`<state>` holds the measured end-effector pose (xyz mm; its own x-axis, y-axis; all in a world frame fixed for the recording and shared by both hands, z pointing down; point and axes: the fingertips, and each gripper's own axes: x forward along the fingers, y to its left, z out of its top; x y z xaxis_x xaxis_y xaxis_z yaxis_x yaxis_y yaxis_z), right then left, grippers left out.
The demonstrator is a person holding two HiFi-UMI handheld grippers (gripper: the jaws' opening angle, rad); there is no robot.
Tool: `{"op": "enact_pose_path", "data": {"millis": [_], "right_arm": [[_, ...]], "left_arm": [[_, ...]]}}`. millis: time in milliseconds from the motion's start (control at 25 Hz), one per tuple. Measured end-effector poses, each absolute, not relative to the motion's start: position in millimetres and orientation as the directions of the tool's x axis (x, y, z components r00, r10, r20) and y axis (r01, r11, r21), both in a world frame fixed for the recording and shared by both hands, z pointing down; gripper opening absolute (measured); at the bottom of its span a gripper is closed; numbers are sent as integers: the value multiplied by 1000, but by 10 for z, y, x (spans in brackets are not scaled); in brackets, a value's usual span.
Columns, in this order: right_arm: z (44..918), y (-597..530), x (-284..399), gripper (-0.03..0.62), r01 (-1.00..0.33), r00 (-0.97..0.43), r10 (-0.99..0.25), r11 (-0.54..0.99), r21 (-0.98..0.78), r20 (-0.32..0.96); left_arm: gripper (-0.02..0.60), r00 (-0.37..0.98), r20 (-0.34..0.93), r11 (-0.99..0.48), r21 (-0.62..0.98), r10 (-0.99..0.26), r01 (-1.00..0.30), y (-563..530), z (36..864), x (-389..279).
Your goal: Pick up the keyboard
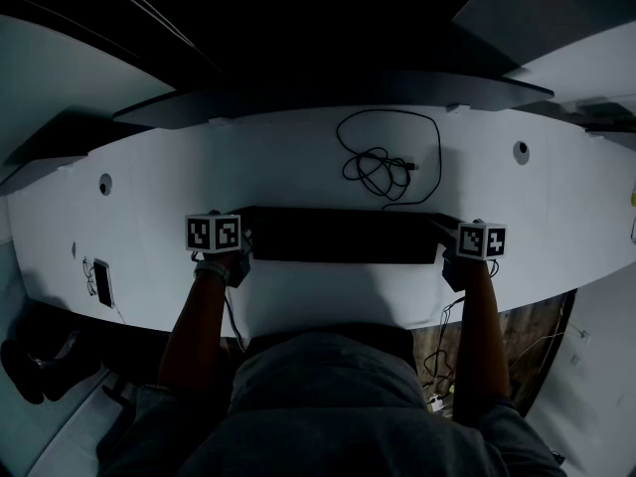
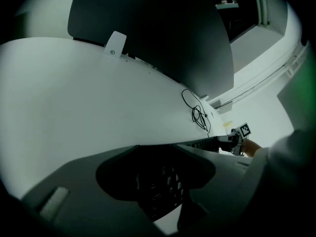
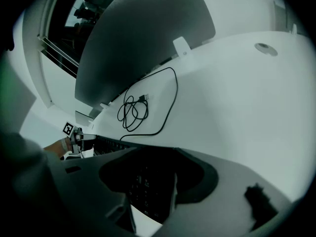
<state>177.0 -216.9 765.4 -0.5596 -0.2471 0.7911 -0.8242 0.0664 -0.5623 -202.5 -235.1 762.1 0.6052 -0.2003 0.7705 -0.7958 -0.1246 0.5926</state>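
A long black keyboard (image 1: 343, 237) lies flat on the white desk (image 1: 288, 157), right in front of me. My left gripper (image 1: 244, 246) sits at its left end and my right gripper (image 1: 443, 246) at its right end. In the left gripper view the keyboard's end (image 2: 153, 181) lies between the jaws of my left gripper (image 2: 163, 201), with a strip of white desk showing beside it. The right gripper view shows the same: the keyboard's end (image 3: 143, 184) is inside the right gripper (image 3: 148, 201) and a sliver of desk shows at one side. Both stand open around the keyboard.
A loose black cable (image 1: 383, 167) is coiled on the desk just behind the keyboard. Round grommet holes (image 1: 105, 184) (image 1: 521, 151) sit far left and far right. A small flat device (image 1: 102, 282) lies near the left front edge. A dark partition (image 1: 328, 97) stands behind the desk.
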Motion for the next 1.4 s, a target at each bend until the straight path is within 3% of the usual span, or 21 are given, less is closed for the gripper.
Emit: {"op": "enact_pose_path", "data": {"millis": [720, 1400], "right_arm": [[7219, -2023, 1646, 214, -857, -499, -422, 112, -502, 757], [5820, -2113, 1332, 215, -872, -483, -647, 298, -388, 590]], "left_arm": [[201, 576, 748, -223, 532, -328, -817, -2304, 7194, -2108], [201, 590, 589, -336, 491, -552, -804, -2244, 5964, -2447]]}}
